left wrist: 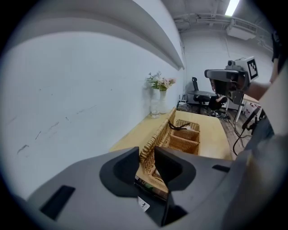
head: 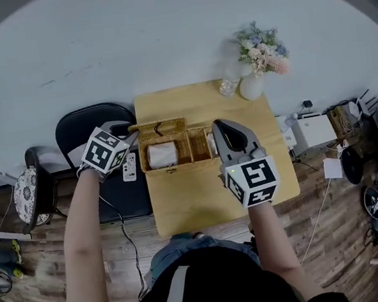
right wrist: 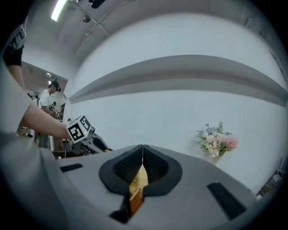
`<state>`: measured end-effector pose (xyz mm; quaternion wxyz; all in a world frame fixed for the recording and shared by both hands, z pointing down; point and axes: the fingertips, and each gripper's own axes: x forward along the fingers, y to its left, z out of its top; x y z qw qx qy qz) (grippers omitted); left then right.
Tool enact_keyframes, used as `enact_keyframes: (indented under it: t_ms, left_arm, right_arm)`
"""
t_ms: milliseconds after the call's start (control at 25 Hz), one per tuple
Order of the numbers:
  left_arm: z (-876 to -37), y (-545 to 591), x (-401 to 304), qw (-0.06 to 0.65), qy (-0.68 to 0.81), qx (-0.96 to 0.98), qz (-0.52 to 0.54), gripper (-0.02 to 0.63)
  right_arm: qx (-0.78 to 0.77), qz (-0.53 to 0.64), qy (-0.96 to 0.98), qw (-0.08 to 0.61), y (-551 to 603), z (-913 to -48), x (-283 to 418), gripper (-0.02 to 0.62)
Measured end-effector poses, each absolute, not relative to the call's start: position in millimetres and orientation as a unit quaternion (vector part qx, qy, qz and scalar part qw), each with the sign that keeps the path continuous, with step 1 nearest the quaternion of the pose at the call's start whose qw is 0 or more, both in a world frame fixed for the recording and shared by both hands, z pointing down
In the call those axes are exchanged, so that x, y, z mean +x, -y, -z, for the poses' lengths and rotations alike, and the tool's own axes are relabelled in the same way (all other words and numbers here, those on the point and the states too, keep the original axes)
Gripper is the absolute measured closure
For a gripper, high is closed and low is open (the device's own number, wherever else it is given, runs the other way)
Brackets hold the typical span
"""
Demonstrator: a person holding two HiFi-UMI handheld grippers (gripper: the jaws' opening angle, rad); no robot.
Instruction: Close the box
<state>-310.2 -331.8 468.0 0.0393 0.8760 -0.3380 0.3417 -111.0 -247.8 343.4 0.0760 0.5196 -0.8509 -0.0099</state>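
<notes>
An open wicker box (head: 176,157) sits on the wooden table (head: 191,210) with a white bundle (head: 162,155) in its left compartment. Its lid (head: 161,127) stands upright along the far side. My left gripper (head: 130,131) is at the lid's left end. In the left gripper view the lid's edge (left wrist: 157,134) fills the gap between the pads of the left gripper (left wrist: 146,155), which press on it. My right gripper (head: 222,126) hovers over the box's right end. In the right gripper view the right gripper (right wrist: 142,150) is shut and holds nothing, with wicker (right wrist: 137,188) showing below it.
A white vase of flowers (head: 256,59) and a clear glass (head: 228,86) stand at the table's far right corner. A black chair (head: 94,129) with a remote-like thing (head: 129,167) on it is to the table's left. The wall runs close behind the box.
</notes>
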Motion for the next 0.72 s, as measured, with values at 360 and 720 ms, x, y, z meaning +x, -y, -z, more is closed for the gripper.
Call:
enact_keyframes:
  t_ms: [360,720]
  left_arm:
    - [-482.7,294.1,-302.9,0.029,0.283,0.88,-0.379,0.492]
    - [-516.4,263.5,-297.6,0.003,0.253,0.863,-0.438,0.431]
  right_arm:
    - [0.515,0.005,0.855,0.061,246.3,-338.4,-115.8,0.58]
    - [0.507,-0.006,0.859,0.069,242.2,-349.1,-124.6,0.58]
